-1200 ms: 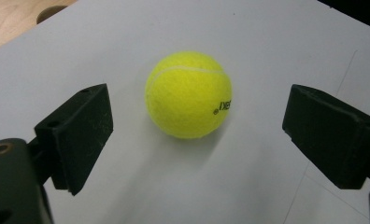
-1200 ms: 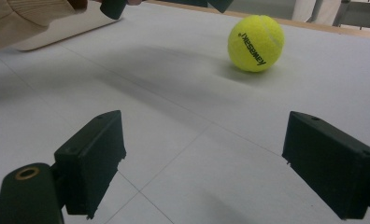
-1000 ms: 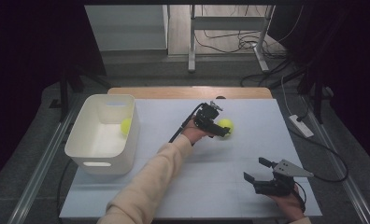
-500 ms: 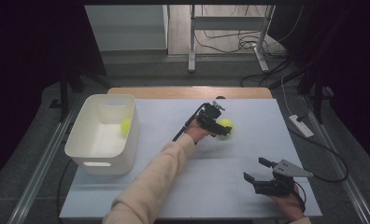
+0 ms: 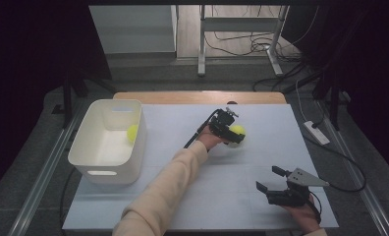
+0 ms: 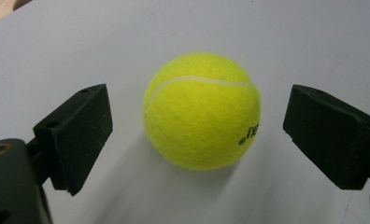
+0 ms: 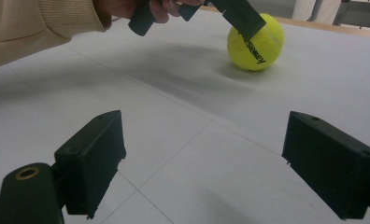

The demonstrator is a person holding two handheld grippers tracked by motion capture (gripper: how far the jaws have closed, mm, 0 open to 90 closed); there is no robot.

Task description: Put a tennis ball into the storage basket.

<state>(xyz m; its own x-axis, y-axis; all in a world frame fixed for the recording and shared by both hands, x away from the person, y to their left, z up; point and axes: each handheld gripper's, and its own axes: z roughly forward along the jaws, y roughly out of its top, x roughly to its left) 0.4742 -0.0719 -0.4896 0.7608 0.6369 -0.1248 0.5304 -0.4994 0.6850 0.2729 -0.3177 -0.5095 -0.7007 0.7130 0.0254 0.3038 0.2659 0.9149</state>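
1. The ball (image 6: 202, 110) sits on the tabletop (image 5: 182, 167), right of the bin (image 5: 106, 142), between the left gripper's (image 6: 197, 135) spread jaws, untouched.
2. The right gripper (image 5: 270, 180), open and empty, rests well apart, nearer the person.

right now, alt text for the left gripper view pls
A yellow tennis ball sits on a pale table, centred between the left gripper's two black tongs, which stand open with a gap on each side of the ball.
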